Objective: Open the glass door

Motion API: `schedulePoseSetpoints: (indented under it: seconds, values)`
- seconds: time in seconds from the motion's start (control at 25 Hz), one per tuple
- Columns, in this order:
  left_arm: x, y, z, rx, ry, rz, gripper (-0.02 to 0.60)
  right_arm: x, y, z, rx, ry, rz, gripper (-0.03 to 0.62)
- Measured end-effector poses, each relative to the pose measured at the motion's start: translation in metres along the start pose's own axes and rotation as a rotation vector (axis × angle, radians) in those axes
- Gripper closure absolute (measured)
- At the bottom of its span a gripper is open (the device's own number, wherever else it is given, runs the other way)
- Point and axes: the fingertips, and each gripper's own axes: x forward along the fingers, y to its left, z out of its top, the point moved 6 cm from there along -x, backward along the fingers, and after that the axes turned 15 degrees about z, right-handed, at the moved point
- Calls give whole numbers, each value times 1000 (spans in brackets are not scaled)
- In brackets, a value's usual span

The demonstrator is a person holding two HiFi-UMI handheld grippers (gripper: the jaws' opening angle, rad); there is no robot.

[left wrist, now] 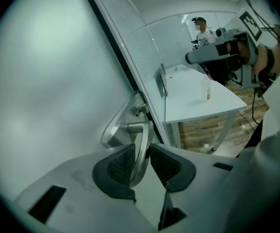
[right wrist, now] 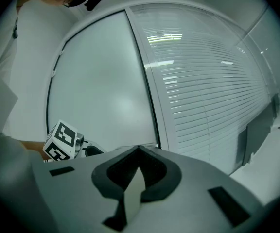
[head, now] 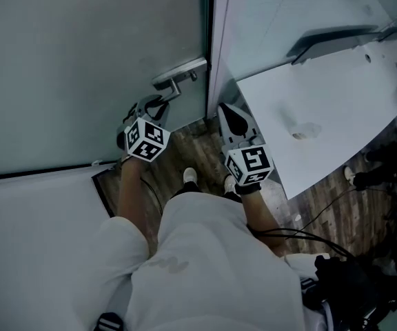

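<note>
The left tool (left wrist: pixel 143 152) is open, with the handle (left wrist: pixel 136 128) of the glass door (left wrist: pixel 43 81) between its jaws. The right tool (right wrist: pixel 139 150) is closed and empty, just to the right.

A dark wood-plank floor (head: pixel 191 140) lies underfoot. On the right stands a white table (head: pixel 336 116) on thin legs, its far edge against a glazed partition lined with white blinds (right wrist: pixel 213 81). Bright streaks of light glint on the upper slats. Black cables (head: pixel 298 233) trail across the floor near right. A plain white wall (head: pixel 33 254) fills the near left.
</note>
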Motion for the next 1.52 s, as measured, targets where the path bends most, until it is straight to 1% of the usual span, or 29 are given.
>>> schedulePoseSetpoints:
  seconds: [0.08, 0.2, 0.32, 0.4, 0.48, 0.64, 0.72, 0.84, 0.88, 0.92, 1.04, 1.16, 1.28, 1.32, 1.36, 1.44, 1.52]
  values:
    - [2, 0, 0, 34, 10, -32, 486, 0, -3, 0, -2, 3, -18, 592]
    - [7, -2, 1, 46, 38, -75, 486, -2, -8, -4, -1, 7, -40, 592]
    - [12, -2, 3, 65, 99, -117, 492, 0, -7, -5, -4, 14, -46, 592]
    - [13, -1, 4, 92, 144, -129, 494, 2, -4, -4, -10, 16, -43, 592]
    - [15, -3, 4, 135, 179, -112, 494, 2, -2, -5, -15, 18, -40, 592]
    - [24, -14, 2, 268, 219, -34, 503, -7, 1, -8, -18, 28, -51, 592]
    - [28, -17, -1, 313, 227, -10, 504, -11, 3, -10, -20, 35, -56, 592]
    - [30, -19, -4, 360, 218, 37, 509, -20, 4, -13, -23, 42, -66, 592]
    - [31, -20, -5, 359, 206, 53, 510, -23, 4, -14, -22, 43, -72, 592]
    - [32, -21, -6, 338, 189, 62, 509, -27, 4, -14, -22, 46, -77, 592]
    - [35, -22, -9, 236, 122, 68, 509, -36, 5, -17, -22, 55, -84, 592]
    - [34, -23, -12, 201, 77, 96, 509, -42, 11, -20, -25, 63, -76, 592]
    - [38, -28, -18, 89, 16, 78, 508, -44, 20, -21, -36, 68, -57, 592]
    - [37, -30, -20, 72, -7, 83, 509, -45, 23, -21, -42, 71, -47, 592]
    - [36, -31, -22, 75, -22, 97, 509, -45, 27, -22, -47, 74, -36, 592]
    - [32, -36, -22, 108, -19, 123, 509, -47, 35, -25, -53, 81, -17, 592]
    - [24, -39, -19, 175, 5, 152, 509, -52, 41, -26, -57, 82, -1, 592]
